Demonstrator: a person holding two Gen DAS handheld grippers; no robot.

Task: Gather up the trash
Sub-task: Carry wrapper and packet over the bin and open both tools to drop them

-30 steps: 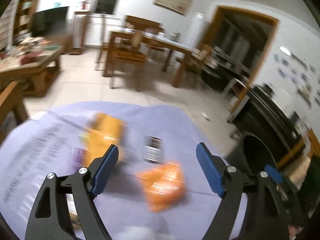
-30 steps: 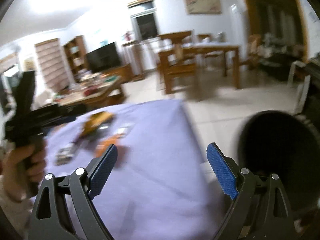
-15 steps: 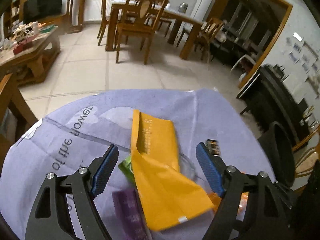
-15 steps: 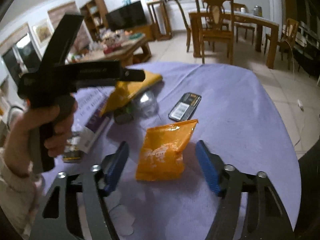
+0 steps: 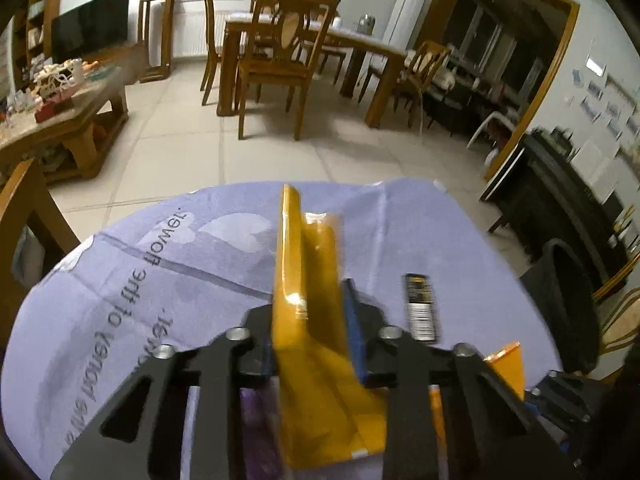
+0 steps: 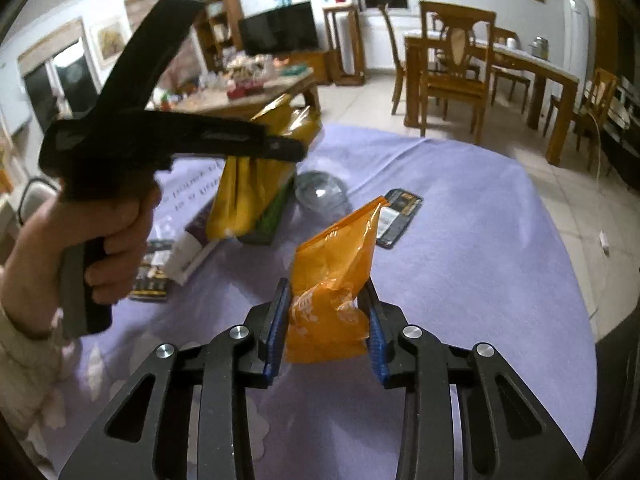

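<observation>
The left gripper has just closed, pinching the yellow bag; the right gripper has just closed on the orange packet. Both 2 thin wrappers could slip free when lifted.

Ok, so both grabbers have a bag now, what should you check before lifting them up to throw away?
1. Left gripper shut on the yellow bag: ok, its jaws have just closed, pads pressing both sides.
2. Right gripper shut on the orange snack bag: ok, jaws just closed, bag crumpled between the pads.
3. Yellow bag free of the green packet under it: cannot tell, they look close together.
4. Orange snack bag clear of the black flat packet: ok, they lie apart.
5. Black bin beside the table within view: ok, but whether its mouth is open cannot be told.
6. Purple tablecloth not pinched in either gripper: cannot tell.
</observation>
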